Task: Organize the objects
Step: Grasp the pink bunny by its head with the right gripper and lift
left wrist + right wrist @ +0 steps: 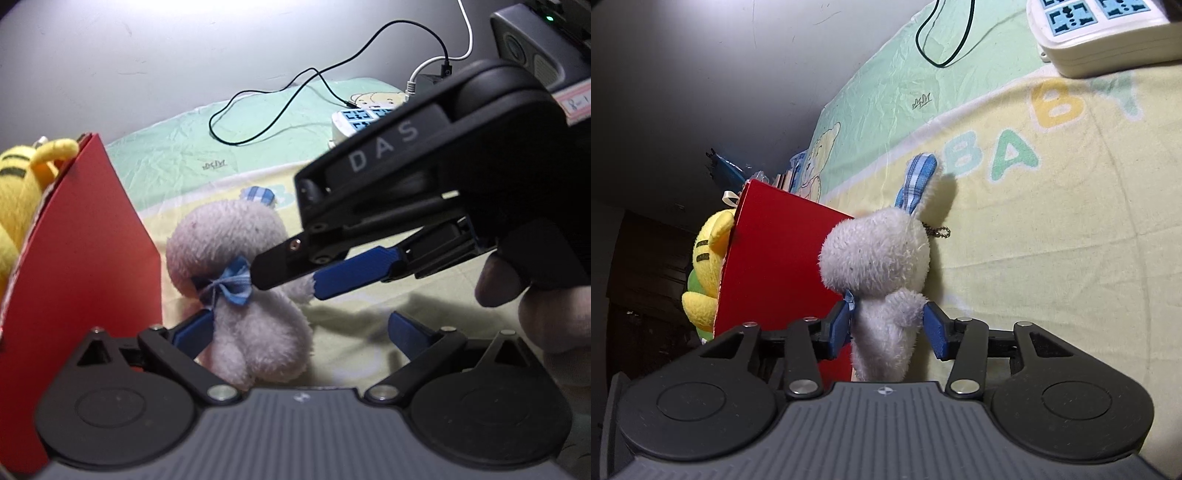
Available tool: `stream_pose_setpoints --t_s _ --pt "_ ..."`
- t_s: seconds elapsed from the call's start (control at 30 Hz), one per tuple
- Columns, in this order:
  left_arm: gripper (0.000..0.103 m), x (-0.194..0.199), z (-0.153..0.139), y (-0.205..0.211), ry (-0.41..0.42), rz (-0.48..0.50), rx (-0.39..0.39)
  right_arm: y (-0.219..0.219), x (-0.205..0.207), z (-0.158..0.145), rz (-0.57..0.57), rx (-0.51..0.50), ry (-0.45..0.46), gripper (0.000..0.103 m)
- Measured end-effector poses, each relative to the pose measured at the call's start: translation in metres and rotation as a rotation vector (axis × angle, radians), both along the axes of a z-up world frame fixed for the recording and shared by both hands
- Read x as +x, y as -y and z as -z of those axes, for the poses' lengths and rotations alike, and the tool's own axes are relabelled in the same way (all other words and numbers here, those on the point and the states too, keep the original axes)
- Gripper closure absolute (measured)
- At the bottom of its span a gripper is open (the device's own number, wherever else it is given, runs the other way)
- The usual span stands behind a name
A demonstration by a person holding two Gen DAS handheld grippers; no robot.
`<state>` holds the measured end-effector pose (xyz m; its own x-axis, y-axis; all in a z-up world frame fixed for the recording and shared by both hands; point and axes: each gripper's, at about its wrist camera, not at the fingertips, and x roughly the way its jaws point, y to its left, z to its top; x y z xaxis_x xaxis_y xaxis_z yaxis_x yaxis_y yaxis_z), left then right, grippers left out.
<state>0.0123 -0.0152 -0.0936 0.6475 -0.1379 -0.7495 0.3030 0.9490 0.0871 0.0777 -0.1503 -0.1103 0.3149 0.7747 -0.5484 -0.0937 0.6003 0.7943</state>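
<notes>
A white plush rabbit (877, 280) stands on a pale yellow blanket (1052, 236) printed with "BABY", just beside a red box (775, 258); whether the two touch cannot be told. In the right wrist view its long axis runs up the frame: body nearest the camera, round head above it, and a blue checked ear (918, 177) pointing away toward the printed letters. A small ball chain (938, 232) hangs at the head's right side, and a blue checked bow (231, 282) sits at its neck. The right gripper (888, 325) has its jaws on either side of the rabbit's body, the left pad against the plush, the right one at the edge of its arm with little or no gap, so they appear loosely spread around it rather than squeezing. The left gripper (299, 332) has its jaws spread wide, one blue pad beside the rabbit's flank, nothing pinched. A yellow plush toy (709, 266) sticks out of the box. A white power strip (1104, 33) and a black cable (277, 107) lie farther back on the blanket.
</notes>
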Motion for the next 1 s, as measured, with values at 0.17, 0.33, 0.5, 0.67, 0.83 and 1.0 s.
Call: stream_pose_setpoints --t_s 0.17,0.33,0.5,0.67,0.83,1.0 --pt "0.001 0.003 0.006 0.004 -0.001 -0.002 0.031 -0.006 0.007 0.008 -0.021 0.018 -0.012 0.062" --pt "0.003 0.006 0.008 0.004 -0.005 -0.002 0.038 0.004 0.003 0.011 -0.002 0.054 -0.016 0.072" --pt "0.002 0.002 0.000 -0.002 -0.017 0.012 -0.019 0.020 -0.010 0.011 0.036 0.070 -0.004 0.086" --pt "0.001 0.001 -0.005 -0.014 -0.037 0.037 -0.084 0.037 -0.014 0.014 0.067 0.061 0.012 0.088" --pt "0.001 0.007 -0.003 -0.016 -0.038 0.037 -0.093 0.038 -0.010 0.004 0.044 0.106 0.054 0.072" --pt "0.001 0.006 0.001 -0.009 -0.026 0.040 -0.057 0.020 0.006 0.002 -0.040 0.026 0.063 0.061"
